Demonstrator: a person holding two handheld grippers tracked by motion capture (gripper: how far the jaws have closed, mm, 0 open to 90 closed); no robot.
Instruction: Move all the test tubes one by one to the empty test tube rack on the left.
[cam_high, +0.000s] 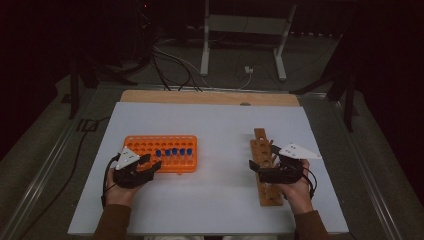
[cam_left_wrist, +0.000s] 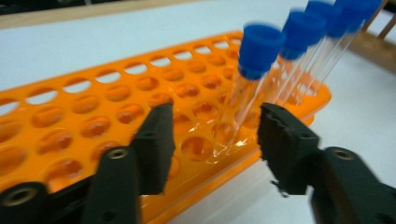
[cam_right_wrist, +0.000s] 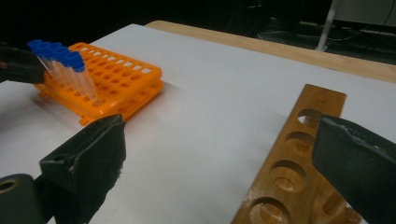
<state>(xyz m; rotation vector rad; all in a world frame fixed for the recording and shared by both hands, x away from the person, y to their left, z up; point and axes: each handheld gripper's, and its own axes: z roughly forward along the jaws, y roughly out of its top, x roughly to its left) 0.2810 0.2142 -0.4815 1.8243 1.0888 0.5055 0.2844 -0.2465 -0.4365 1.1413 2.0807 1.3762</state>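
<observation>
The table (cam_high: 210, 200) is lit evenly from above, while the surroundings are left dark. The blue caps (cam_left_wrist: 261, 44) at upper right are blurred.

Plastic, wood and matt white board

The orange rack (cam_left_wrist: 107, 107) is glossy moulded plastic; its tubes (cam_left_wrist: 243, 100) are clear and smooth, likely plastic though blur hides it, with matt blue caps (cam_left_wrist: 260, 44). The wooden rack (cam_right_wrist: 299, 177) is varnished, with grain showing and a soft sheen. The table (cam_high: 220, 130) has a matt white top and a bare wood far edge. The jaws are matt black, rough-edged.
</observation>
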